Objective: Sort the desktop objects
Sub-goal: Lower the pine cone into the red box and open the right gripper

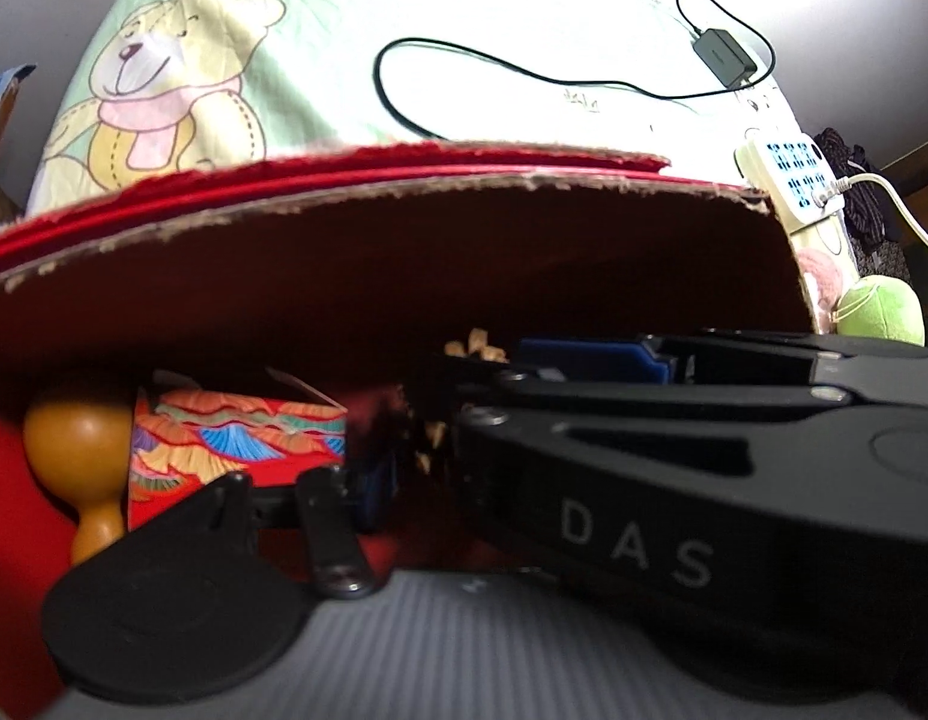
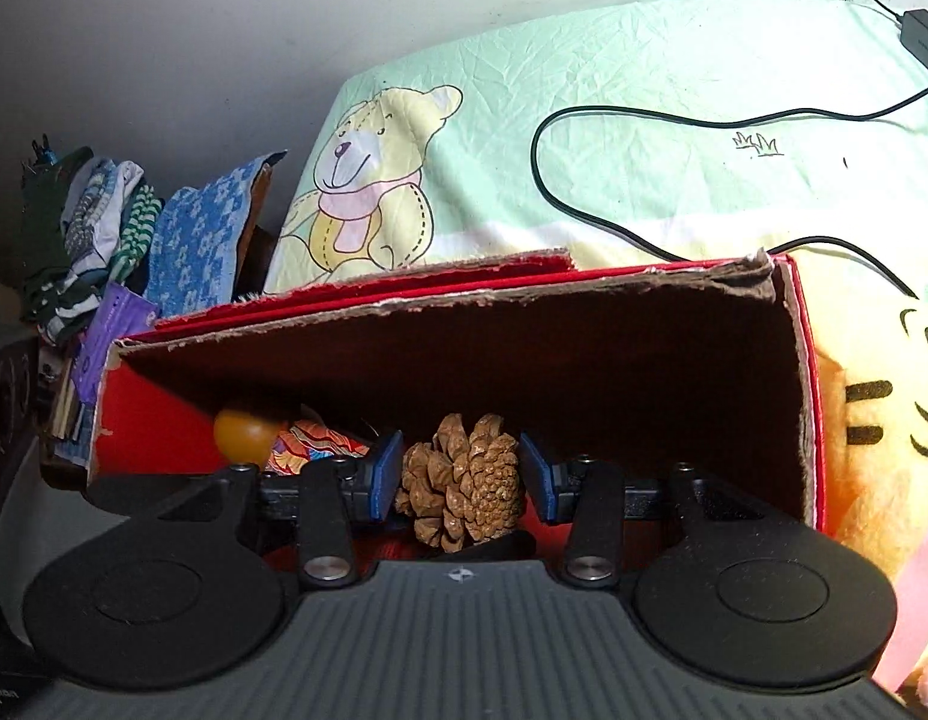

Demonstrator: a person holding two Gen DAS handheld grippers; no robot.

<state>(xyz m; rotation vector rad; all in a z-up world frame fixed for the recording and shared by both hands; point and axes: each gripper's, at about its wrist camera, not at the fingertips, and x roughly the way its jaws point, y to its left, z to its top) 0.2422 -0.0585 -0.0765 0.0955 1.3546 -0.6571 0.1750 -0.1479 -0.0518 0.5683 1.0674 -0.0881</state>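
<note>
Right claw grasps a pine cone inside the red cardboard box for sorting, beside the patterned packet; left claw's state cannot be told.

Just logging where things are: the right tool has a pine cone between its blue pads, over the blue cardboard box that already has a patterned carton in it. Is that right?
One thing is off: the cardboard box is red, not blue. The rest holds. The right wrist view shows the right tool with the pine cone between its blue pads, and the patterned carton already lying inside.
</note>
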